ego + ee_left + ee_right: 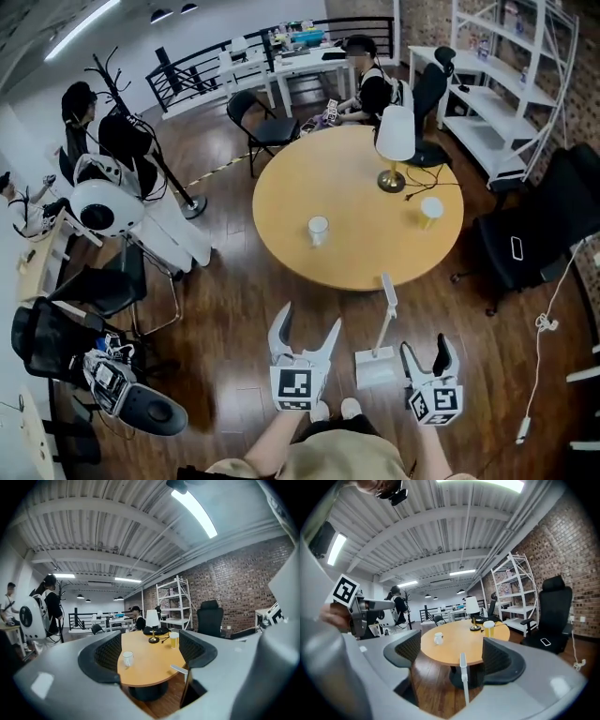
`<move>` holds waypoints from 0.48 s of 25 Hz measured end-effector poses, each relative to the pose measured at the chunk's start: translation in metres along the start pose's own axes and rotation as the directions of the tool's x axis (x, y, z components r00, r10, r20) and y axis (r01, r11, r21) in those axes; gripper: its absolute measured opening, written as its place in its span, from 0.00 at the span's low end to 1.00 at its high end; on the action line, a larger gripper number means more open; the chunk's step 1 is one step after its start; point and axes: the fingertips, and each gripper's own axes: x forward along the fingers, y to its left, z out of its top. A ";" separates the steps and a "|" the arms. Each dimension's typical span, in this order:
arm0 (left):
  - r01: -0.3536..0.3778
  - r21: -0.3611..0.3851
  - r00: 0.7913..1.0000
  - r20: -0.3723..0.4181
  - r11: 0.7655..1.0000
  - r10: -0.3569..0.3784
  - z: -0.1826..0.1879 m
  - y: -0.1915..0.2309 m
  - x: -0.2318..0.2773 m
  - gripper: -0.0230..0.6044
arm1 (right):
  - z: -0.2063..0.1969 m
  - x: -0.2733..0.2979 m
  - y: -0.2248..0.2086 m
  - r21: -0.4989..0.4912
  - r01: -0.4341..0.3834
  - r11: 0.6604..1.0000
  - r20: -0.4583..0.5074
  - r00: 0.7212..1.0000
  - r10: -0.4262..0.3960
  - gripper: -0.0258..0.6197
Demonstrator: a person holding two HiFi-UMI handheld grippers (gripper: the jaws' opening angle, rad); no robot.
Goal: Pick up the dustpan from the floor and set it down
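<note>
While the dustpan (377, 367) sits on the dark wooden floor (234, 319) just short of the round worktop (366, 253), neither claw has hold of it. Its white pan lies flat on the boards, and its handle (387, 302) rises from the pan toward the worktop's near edge, slightly tilted.

The left claw (307, 330) hangs to the left of the pan, near it but apart. Its jaws are spread wide with nothing between them. In the left gripper view only the worktop fills the gap, and the handle's tip shows beside the right-hand jaw.

The right claw (427, 356) is just beside the pan on its other side, also spread wide and holding nothing. In the right gripper view the handle stands upright in the gap between the jaws, clear of both pads.

On the worktop stand a white cup (318, 230), a yellow cup (430, 212) and a lamp (394, 141) with a white shade on a brass foot. They are well apart from one another.

A black office chair (539, 225) stands to the right of the worktop with a phone (517, 247) lying on its seat. White shelving (497, 84) lines the brick wall behind it. A person (373, 89) sits at the worktop's far side
</note>
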 end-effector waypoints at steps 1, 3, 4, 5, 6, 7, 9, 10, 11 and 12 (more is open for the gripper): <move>0.022 -0.001 1.000 -0.011 1.000 -0.022 -0.006 -0.003 0.006 0.61 | -0.011 -0.001 -0.007 -0.005 0.018 1.000 -0.013 1.000 -0.018 0.67; 0.055 -0.006 0.998 -0.028 0.998 -0.055 -0.017 -0.008 0.017 0.62 | -0.035 -0.001 -0.017 -0.036 0.048 0.998 -0.037 0.998 -0.049 0.67; 0.068 -0.012 0.997 -0.033 0.998 -0.068 -0.022 -0.009 0.023 0.63 | -0.047 0.000 -0.022 -0.060 0.057 0.997 -0.046 0.997 -0.060 0.63; 0.082 -0.017 0.996 -0.038 0.996 -0.083 -0.026 -0.011 0.028 0.64 | -0.060 0.002 -0.026 -0.082 0.063 0.995 -0.056 0.996 -0.068 0.59; 0.098 -0.020 0.994 -0.045 0.995 -0.099 -0.030 -0.014 0.033 0.64 | -0.074 0.004 -0.030 -0.096 0.065 0.993 -0.070 0.995 -0.072 0.58; 0.114 -0.019 0.992 -0.052 0.993 -0.115 -0.033 -0.017 0.038 0.64 | -0.089 0.008 -0.033 -0.101 0.063 0.993 -0.091 0.993 -0.072 0.58; 0.143 -0.014 0.987 -0.070 0.990 -0.144 -0.040 -0.023 0.044 0.64 | -0.120 0.016 -0.040 -0.089 0.049 0.995 -0.138 0.989 -0.061 0.58; 0.153 -0.012 0.985 -0.080 0.988 -0.153 -0.043 -0.024 0.046 0.64 | -0.135 0.022 -0.043 -0.076 0.042 0.996 -0.162 0.985 -0.054 0.58; 0.159 -0.010 0.983 -0.090 0.987 -0.159 -0.047 -0.024 0.049 0.64 | -0.149 0.028 -0.045 -0.062 0.036 0.997 -0.185 0.982 -0.047 0.58; 0.162 -0.009 0.982 -0.100 0.987 -0.162 -0.051 -0.023 0.051 0.64 | -0.161 0.036 -0.047 -0.051 0.030 0.998 -0.205 0.978 -0.040 0.58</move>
